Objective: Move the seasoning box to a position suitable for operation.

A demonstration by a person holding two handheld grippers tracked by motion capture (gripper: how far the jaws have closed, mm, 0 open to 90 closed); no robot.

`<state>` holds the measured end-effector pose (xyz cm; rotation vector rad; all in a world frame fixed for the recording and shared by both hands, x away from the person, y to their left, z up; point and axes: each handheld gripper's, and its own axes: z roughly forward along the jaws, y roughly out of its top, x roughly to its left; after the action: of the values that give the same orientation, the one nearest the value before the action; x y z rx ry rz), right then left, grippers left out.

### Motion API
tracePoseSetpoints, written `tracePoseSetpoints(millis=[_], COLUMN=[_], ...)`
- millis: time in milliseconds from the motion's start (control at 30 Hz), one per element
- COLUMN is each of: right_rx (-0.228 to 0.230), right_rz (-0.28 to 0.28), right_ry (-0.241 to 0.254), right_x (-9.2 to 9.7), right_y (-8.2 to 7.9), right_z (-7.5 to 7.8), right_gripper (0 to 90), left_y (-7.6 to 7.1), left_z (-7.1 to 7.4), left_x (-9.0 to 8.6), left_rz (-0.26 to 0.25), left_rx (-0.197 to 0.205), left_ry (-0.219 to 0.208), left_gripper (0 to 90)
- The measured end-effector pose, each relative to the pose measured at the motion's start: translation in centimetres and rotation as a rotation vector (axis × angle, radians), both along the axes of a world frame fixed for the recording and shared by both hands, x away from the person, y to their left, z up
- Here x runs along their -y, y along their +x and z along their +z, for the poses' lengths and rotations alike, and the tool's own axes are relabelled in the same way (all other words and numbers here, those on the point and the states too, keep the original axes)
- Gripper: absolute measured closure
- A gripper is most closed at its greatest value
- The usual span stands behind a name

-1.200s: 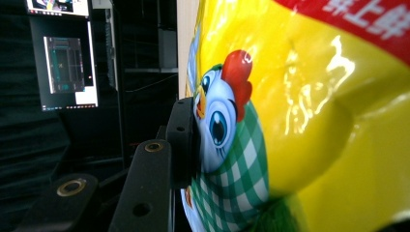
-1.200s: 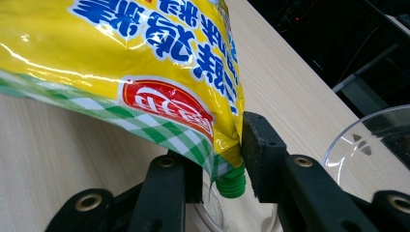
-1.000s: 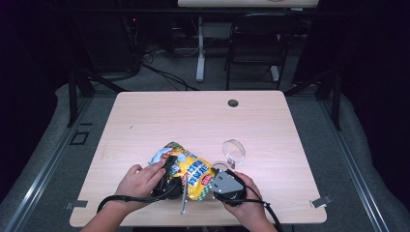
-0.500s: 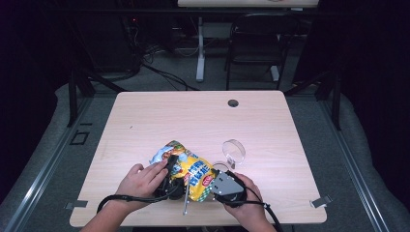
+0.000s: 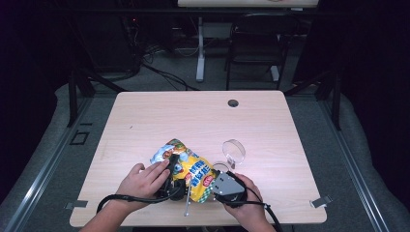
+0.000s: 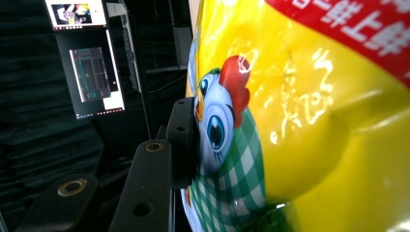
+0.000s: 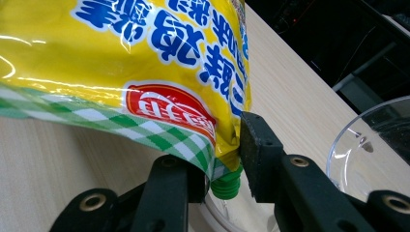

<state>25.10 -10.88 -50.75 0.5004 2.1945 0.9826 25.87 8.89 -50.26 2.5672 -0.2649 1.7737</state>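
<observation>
A yellow pouch [image 5: 191, 171] with a cartoon chicken, blue lettering and a green screw cap [image 7: 226, 186] lies tilted near the table's front edge. My left gripper [image 5: 178, 170] is shut on the pouch's body; one of its pads [image 6: 186, 140] presses into the chicken print [image 6: 227, 121], and the other jaw is hidden behind the pouch. My right gripper [image 7: 222, 159] is shut on the pouch's lower corner, one jaw on each side just above the cap. The cap points down over a small clear dish [image 5: 220, 167].
A larger clear glass bowl [image 5: 233, 151] stands just right of the pouch, close to my right gripper [image 5: 212, 186]. A thin metal rod [image 5: 186, 207] lies by the front edge of the wooden table [image 5: 145, 121]. A cable hole [image 5: 233, 103] is at the back.
</observation>
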Motion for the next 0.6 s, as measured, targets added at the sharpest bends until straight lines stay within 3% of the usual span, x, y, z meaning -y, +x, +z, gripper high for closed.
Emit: tracePoseSetpoints(millis=[67, 233, 600], right_rx=[-0.003, -0.005, -0.006], right_rz=[-0.001, -0.001, -0.001], right_ry=[0.009, 0.014, 0.029], right_x=[0.03, 0.14, 0.17], right_y=[0.02, 0.06, 0.1], right_z=[-0.03, -0.04, -0.03], right_gripper=[72.6, 72.6, 72.4], left_y=[-0.05, 0.0, -0.05], left_z=[0.18, 0.17, 0.54], left_x=[0.13, 0.2, 0.32], left_rz=[0.009, -0.003, 0.0], left_rx=[-0.009, 0.013, 0.015], left_ry=[0.021, 0.026, 0.056], left_gripper=[66.6, 66.6, 66.6])
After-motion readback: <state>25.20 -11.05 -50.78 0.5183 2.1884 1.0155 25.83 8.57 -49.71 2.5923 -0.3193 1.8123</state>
